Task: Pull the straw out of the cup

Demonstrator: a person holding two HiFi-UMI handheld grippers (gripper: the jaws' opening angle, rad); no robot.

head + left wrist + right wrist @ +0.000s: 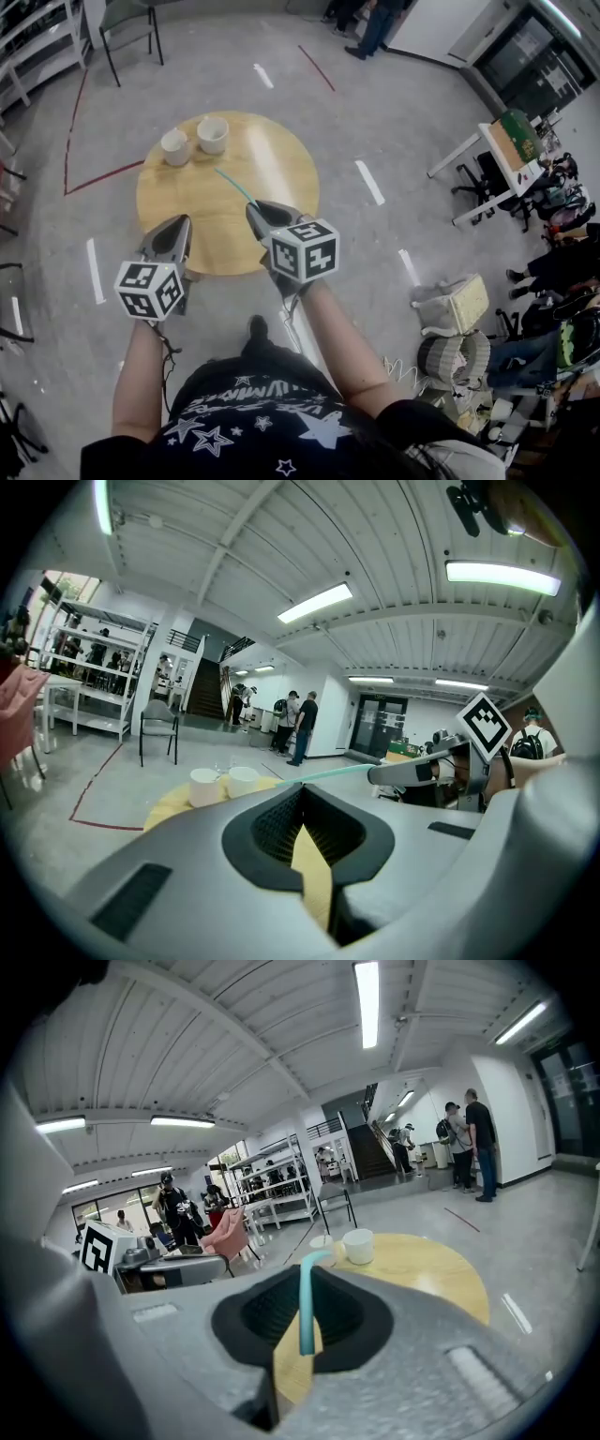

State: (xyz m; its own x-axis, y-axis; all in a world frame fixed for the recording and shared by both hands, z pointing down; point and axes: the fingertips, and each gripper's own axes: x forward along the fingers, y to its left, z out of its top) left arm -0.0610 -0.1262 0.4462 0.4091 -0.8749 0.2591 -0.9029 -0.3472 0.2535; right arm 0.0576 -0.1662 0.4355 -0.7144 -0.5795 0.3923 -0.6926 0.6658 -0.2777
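A teal straw (pixel 236 187) sticks out over the round wooden table (pixel 281 169), clear of the two white cups (pixel 175 147) (pixel 213 134) at the table's far left. My right gripper (pixel 257 217) is shut on the straw's near end. In the right gripper view the straw (pixel 307 1297) stands upright between the pads of that gripper (pixel 305 1321), with the cups (pixel 358 1246) beyond. My left gripper (pixel 171 242) hovers at the table's near edge, shut and empty. The left gripper view shows its tips (pixel 305 803), the straw (pixel 328 772) and the right gripper (pixel 412 772).
A chair (pixel 127 28) stands behind the table. People (pixel 375 28) stand at the far side of the room. A desk (pixel 506 150), baskets (pixel 455 309) and seated people fill the right side. Red tape lines (pixel 94 178) mark the floor to the left.
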